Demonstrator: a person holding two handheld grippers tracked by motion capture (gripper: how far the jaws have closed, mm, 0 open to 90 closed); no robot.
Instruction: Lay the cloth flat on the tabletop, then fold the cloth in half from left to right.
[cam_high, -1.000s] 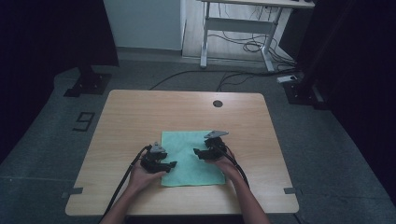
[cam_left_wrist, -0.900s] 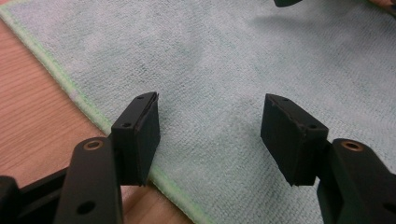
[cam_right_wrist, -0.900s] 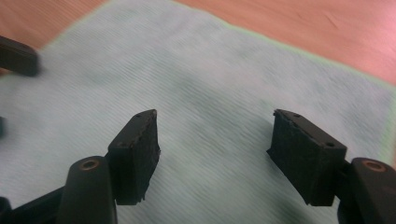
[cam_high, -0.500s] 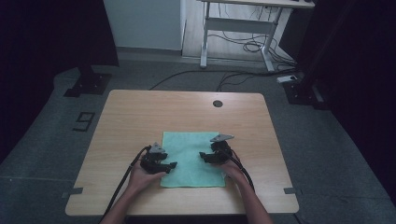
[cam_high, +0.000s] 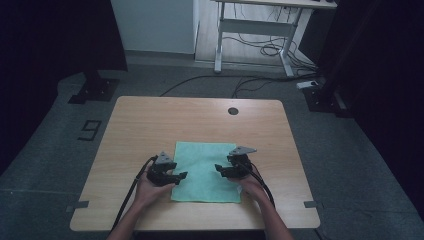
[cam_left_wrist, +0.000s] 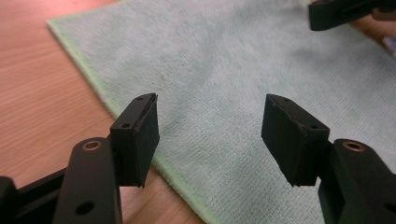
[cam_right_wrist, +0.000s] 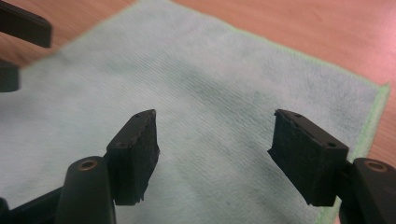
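A light green cloth (cam_high: 206, 162) lies flat on the wooden table (cam_high: 150, 125), near its front edge. My left gripper (cam_high: 181, 176) hovers at the cloth's left edge, pointing right. In the left gripper view its jaws (cam_left_wrist: 210, 121) stand open over the cloth (cam_left_wrist: 219, 65), with the hem running under the left fingertip (cam_left_wrist: 140, 126). My right gripper (cam_high: 219, 170) is over the right part of the cloth, pointing left. Its jaws (cam_right_wrist: 215, 135) are open above the cloth (cam_right_wrist: 196, 79), with nothing between them. Each gripper's view shows the other's dark jaws at a top corner.
A round cable hole (cam_high: 233, 110) sits at the table's far edge. Bare wood surrounds the cloth on all sides. On the floor beyond are cables (cam_high: 260, 50), a white desk frame (cam_high: 250, 30) and black stand bases (cam_high: 95, 90).
My right gripper has slid a little to the right over the cloth. The left gripper and the cloth have stayed where they were.
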